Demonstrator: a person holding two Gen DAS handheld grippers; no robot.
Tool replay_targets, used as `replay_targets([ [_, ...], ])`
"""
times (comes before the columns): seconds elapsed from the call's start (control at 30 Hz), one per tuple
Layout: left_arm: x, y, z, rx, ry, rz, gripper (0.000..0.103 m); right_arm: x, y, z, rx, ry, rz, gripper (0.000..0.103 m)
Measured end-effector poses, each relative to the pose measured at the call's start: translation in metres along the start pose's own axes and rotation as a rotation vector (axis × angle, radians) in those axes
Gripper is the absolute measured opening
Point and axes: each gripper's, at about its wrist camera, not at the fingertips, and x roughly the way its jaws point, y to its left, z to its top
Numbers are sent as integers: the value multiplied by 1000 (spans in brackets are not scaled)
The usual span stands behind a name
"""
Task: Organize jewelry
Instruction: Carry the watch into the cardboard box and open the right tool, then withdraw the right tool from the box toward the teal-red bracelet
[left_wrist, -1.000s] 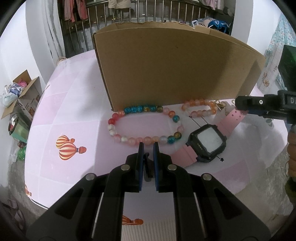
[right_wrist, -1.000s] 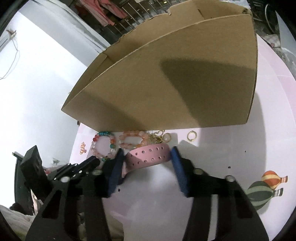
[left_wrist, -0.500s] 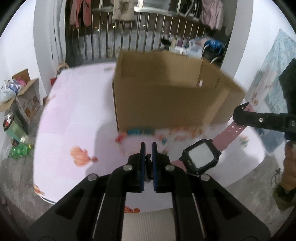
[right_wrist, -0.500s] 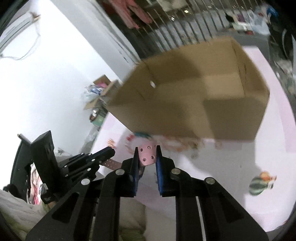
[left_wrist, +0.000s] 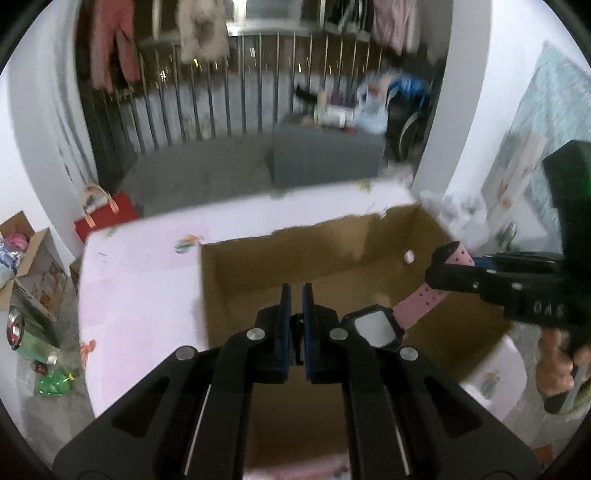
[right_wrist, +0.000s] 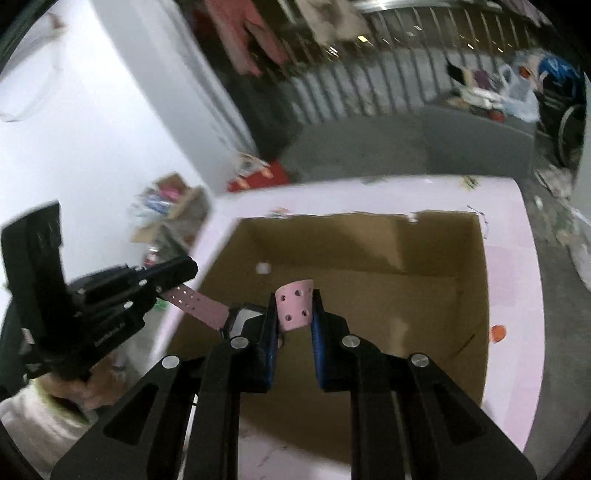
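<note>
Tongs, left (left_wrist: 296, 295) and right (right_wrist: 294, 314), grip a pink watch (left_wrist: 376, 326) over a box (left_wrist: 243, 295); pink tabletop (left_wrist: 140, 280).

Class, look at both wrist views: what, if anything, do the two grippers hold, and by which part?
Both hold the pink watch: the right gripper pinches one strap end, the left gripper the other strap.

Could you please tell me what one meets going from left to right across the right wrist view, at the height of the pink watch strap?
left gripper → pink strap end with holes → watch face → right gripper on the other strap end → cardboard box wall → pink table
</note>
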Motion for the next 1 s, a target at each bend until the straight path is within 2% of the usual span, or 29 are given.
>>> replay_targets([
  [0.07, 29, -4, 17, 3, 67, 12, 5, 18, -10, 13, 27, 41, -39, 16],
  [0.2, 82, -9, 29, 40, 194, 44, 5, 45, -22, 29, 51, 96, -101, 19],
  [0.3, 105, -7, 30, 42, 259, 60, 5, 61, -26, 32, 56, 141, -157, 28],
  [0.37, 112, -6, 30, 41, 276, 69, 6, 67, -25, 29, 45, 157, -176, 32],
  [0.4, 113, -5, 28, 37, 272, 68, 8, 67, -27, 26, 47, 159, -187, 41],
  [0.43, 111, -3, 25, 29, 268, 60, 9, 63, -28, 24, 48, 154, -199, 44],
  [0.57, 100, 3, 23, -4, 229, 32, 29, 49, -33, 16, 48, 122, -216, 47],
  [0.67, 74, 10, 22, -36, 165, 24, 32, 26, -28, 9, 26, 71, -221, 47],
  [0.73, 47, 17, 18, -59, 108, 7, 36, 5, -23, 2, 10, 25, -203, 47],
  [0.83, -12, 31, -1, -97, -19, 5, 44, -36, -12, -18, -25, -78, -138, 47],
  [0.93, -68, 44, -34, -141, -127, 27, 53, -74, 4, -51, -72, -166, -65, 47],
  [1.0, -93, 51, -60, -184, -164, 52, 58, -88, 15, -81, -97, -195, -26, 47],
])
